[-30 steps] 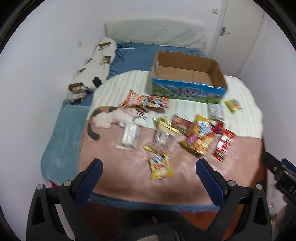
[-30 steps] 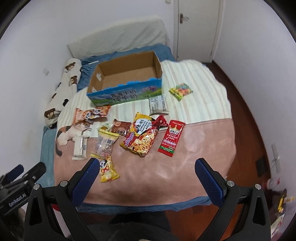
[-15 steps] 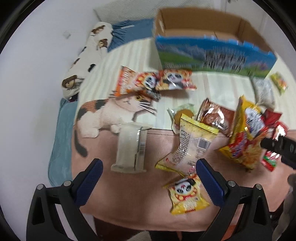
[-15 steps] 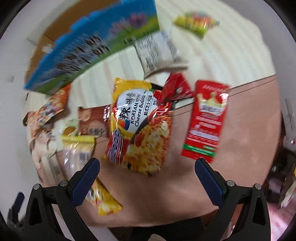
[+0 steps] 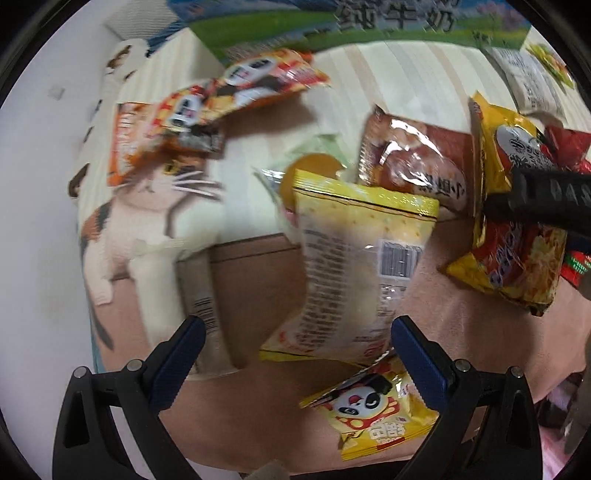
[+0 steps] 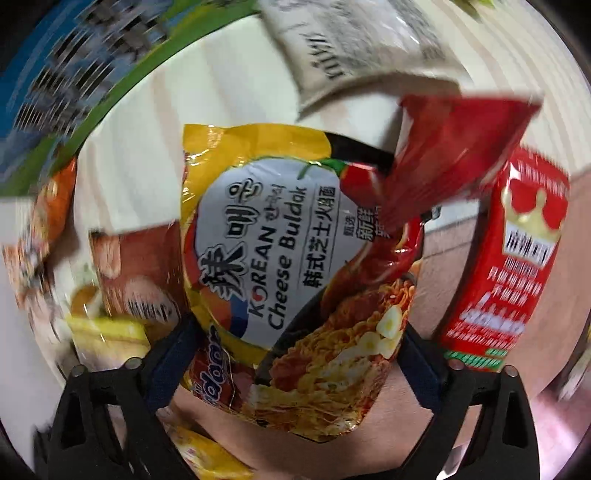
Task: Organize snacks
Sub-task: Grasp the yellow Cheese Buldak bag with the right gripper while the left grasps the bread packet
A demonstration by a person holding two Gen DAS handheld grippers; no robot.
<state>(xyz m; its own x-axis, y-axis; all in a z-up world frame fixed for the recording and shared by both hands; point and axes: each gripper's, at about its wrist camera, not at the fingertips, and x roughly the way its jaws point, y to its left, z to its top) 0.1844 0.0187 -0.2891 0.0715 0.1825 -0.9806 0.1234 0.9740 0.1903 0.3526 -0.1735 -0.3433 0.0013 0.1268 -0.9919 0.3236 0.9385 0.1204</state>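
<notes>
A yellow Korean cheese noodle pack lies on the blanket right under my right gripper. Its lower half sits between the blue fingers, and the jaws are closing around it. I cannot see the pads pressing on it. My left gripper is open and hangs just above a yellow cracker bag with a clear window, whose lower end reaches between the pads. A small yellow panda bag lies beside the right finger. The right gripper's black body crosses the noodle pack.
The blue-and-green cardboard box stands at the far edge. Around lie orange panda bags, a brown bag, a clear packet, a red sachet pack, a red bag and a whitish bag.
Both grippers have dropped from high above the bed to just over the snacks. The right one came down onto the noodle pack, the left over the cracker bag.
</notes>
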